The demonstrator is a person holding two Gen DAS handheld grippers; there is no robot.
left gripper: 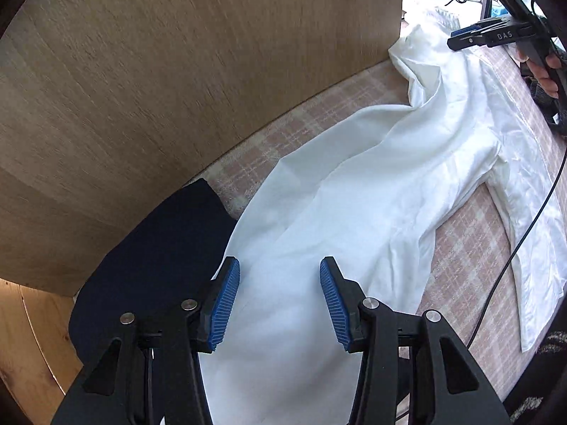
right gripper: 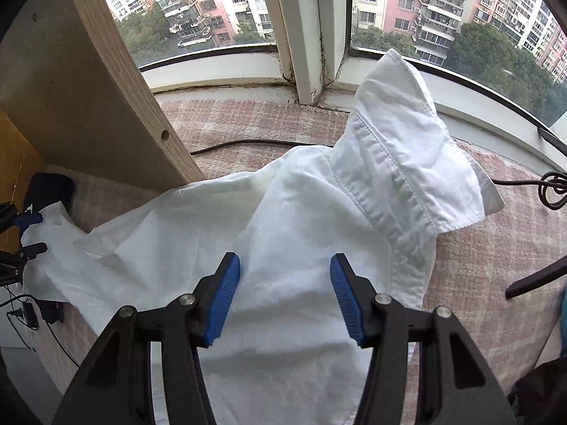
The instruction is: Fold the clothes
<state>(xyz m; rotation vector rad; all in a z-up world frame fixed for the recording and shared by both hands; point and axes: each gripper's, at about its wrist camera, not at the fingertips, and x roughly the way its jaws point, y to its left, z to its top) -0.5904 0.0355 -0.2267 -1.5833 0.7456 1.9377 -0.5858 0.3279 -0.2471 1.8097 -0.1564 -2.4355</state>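
White shirt lies spread along a pink checked cover on a window-side ledge, crumpled, not folded flat; collar stands upright at the window end, stitched band visible, tip pointing up against the white window frame; one sleeve trails off to the side in the left wrist view, cuff end near the cover's edge; far hem end of the shirt butts against a dark navy garment that sits beside a light wooden panel; left gripper points down over the hem end, tongs apart, nothing between the blue pads, shirt fabric lies below them, no pinch visible; left wrist view is motion-blurred on the panel side; right gripper points down over the shirt body just below the collar, tongs apart, pads not pressing on cloth, fabric passes under the gap; whether fingertips touch the fabric surface: cannot tell from either wrist view; right gripper also shows in the left wrist view at the far collar end, a hand on its handle; black cable runs across the cover behind the shirt, a coil of it at the right edge; another thin cable crosses the sleeve in the left wrist view; apartment blocks and trees outside the glass.
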